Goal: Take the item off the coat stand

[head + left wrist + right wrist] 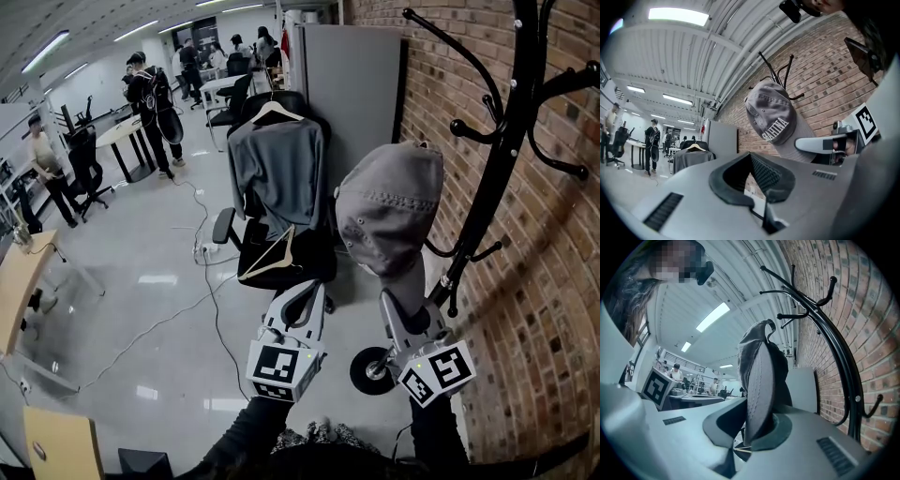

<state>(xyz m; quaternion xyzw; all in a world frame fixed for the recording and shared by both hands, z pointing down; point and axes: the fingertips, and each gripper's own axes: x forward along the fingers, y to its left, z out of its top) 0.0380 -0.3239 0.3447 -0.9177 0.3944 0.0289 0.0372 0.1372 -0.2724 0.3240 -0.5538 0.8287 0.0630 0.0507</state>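
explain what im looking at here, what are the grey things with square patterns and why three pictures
A person holds a claw tool in each hand; the patterned cubes are part of them. The head view comes from a camera on the person's head; the other two from cameras riding on each claw. The right claw grips the brim of a grey cap beside the black coat stand by the brick wall. The left claw is empty. Behind stands a chair draped with a grey garment.
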